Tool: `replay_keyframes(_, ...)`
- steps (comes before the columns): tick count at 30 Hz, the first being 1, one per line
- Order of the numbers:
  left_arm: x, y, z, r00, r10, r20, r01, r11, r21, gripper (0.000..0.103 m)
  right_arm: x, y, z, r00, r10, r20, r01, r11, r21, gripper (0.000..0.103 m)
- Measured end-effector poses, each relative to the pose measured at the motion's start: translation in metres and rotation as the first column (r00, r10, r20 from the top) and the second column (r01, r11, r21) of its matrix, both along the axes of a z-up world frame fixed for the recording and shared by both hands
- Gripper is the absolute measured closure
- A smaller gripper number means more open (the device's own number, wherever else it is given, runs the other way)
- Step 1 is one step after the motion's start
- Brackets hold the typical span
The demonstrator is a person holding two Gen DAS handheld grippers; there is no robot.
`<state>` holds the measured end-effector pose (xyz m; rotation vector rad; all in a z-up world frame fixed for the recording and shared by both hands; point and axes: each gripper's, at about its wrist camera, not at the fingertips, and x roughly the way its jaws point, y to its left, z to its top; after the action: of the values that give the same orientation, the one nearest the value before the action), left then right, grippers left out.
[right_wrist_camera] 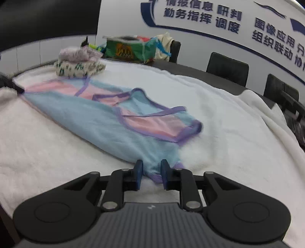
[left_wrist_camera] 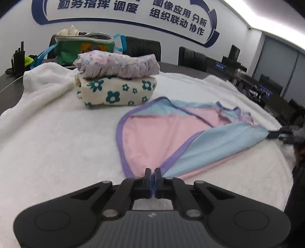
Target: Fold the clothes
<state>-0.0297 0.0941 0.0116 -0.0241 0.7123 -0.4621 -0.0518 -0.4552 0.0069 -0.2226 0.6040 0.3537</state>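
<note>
At the far left of the left wrist view, black radios (left_wrist_camera: 18, 57) stand on the dark desk (left_wrist_camera: 7, 82) beside something neon yellow (left_wrist_camera: 29, 60). Next to them a green bag (left_wrist_camera: 83, 47) with blue straps sits behind the white blanket (left_wrist_camera: 57, 143) that covers most of the desk. On the blanket lies a stack of two folded clothes: a cream piece with teal flowers (left_wrist_camera: 116, 91) at the bottom and a lilac floral piece (left_wrist_camera: 118, 64) on top of it. Right of the stack, the pink and light-blue garment (left_wrist_camera: 162, 133) with purple trim lies spread on the blanket, one blue flap turned over the pink. The left tongs (left_wrist_camera: 153, 172) are pressed together on the near purple-trimmed edge of this garment, pinching it. At the far right of that view, the garment's blue corner is drawn to a point that meets the right tongs (left_wrist_camera: 274, 133), which show dark and blurred. In the right wrist view the same garment (right_wrist_camera: 99, 118) stretches from the upper left, just in front of the folded stack (right_wrist_camera: 78, 64), down to the right tongs (right_wrist_camera: 151, 168), whose blue pads stand a little apart with a bunched blue and purple corner between them; the cloth fills the gap and seems gripped. Black chairs (right_wrist_camera: 226, 67) line the desk's far side under a white wall with blue lettering (right_wrist_camera: 202, 17).
</note>
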Motion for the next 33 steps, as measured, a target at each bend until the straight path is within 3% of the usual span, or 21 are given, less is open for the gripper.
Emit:
replay_keyframes(3,-0.01,-0.006,0.005,0.998,-0.012,0.069,0.009,0.999,0.04,0.095,-0.006,-0.013,0.006,0.999,-0.045,0.03,0.045,0.999,-0.006,0.082)
replay_keyframes(5,-0.016,-0.011,0.01,0.992,-0.026,0.124,0.018,0.997,0.071,0.072,-0.014,-0.002,0.013,0.997,-0.017,0.072,0.02,0.999,-0.05,0.08)
replay_keyframes(6,-0.02,-0.018,0.013,0.985,-0.053,0.166,0.034,0.993,0.115,0.066,-0.017,0.006,0.015,0.996,0.022,0.084,-0.016,0.997,-0.072,0.072)
replay_keyframes(7,-0.024,-0.028,0.014,0.973,-0.103,0.206,0.07,0.984,0.162,0.061,-0.019,0.014,0.017,0.994,0.061,0.096,-0.052,0.994,-0.095,0.062)
replay_keyframes(8,-0.028,-0.037,0.016,0.958,-0.159,0.237,0.109,0.972,0.208,0.06,-0.02,0.024,0.017,0.989,0.105,0.102,-0.092,0.987,-0.13,0.06)
replay_keyframes(11,-0.029,-0.064,0.008,0.909,-0.355,0.219,0.28,0.908,0.311,0.06,-0.011,0.047,0.008,0.979,0.194,0.069,-0.17,0.951,-0.257,0.059)
replay_keyframes(13,-0.025,-0.07,0.0,0.904,-0.392,0.172,0.315,0.881,0.354,0.064,0.0,0.052,0.0,0.977,0.21,0.04,-0.187,0.932,-0.31,0.059)
replay_keyframes(15,-0.017,-0.066,-0.003,0.912,-0.383,0.147,0.314,0.882,0.351,0.074,0.009,0.049,-0.003,0.977,0.211,0.022,-0.193,0.927,-0.323,0.063)
replay_keyframes(17,-0.008,-0.061,-0.002,0.919,-0.372,0.127,0.31,0.885,0.346,0.094,0.019,0.049,-0.004,0.979,0.206,-0.013,-0.2,0.933,-0.298,0.077)
replay_keyframes(19,0.002,-0.055,0.001,0.922,-0.375,0.095,0.328,0.888,0.323,0.099,0.028,0.051,-0.003,0.979,0.198,-0.051,-0.204,0.94,-0.275,0.093)
replay_keyframes(20,0.006,-0.051,0.002,0.924,-0.375,0.073,0.34,0.893,0.294,0.102,0.028,0.056,-0.002,0.978,0.196,-0.065,-0.207,0.932,-0.299,0.095)
replay_keyframes(24,0.001,-0.045,0.013,0.912,-0.406,0.067,0.369,0.879,0.301,0.103,0.012,0.064,0.008,0.975,0.21,-0.073,-0.222,0.902,-0.369,0.1)
replay_keyframes(28,-0.015,-0.043,0.026,0.9,-0.433,0.053,0.402,0.871,0.281,0.103,-0.017,0.055,0.029,0.978,0.196,-0.075,-0.21,0.911,-0.355,0.1)
replay_keyframes(33,-0.045,-0.047,0.033,0.881,-0.472,0.027,0.447,0.851,0.277,0.103,-0.056,0.051,0.04,0.972,0.183,-0.148,-0.226,0.905,-0.361,0.1)
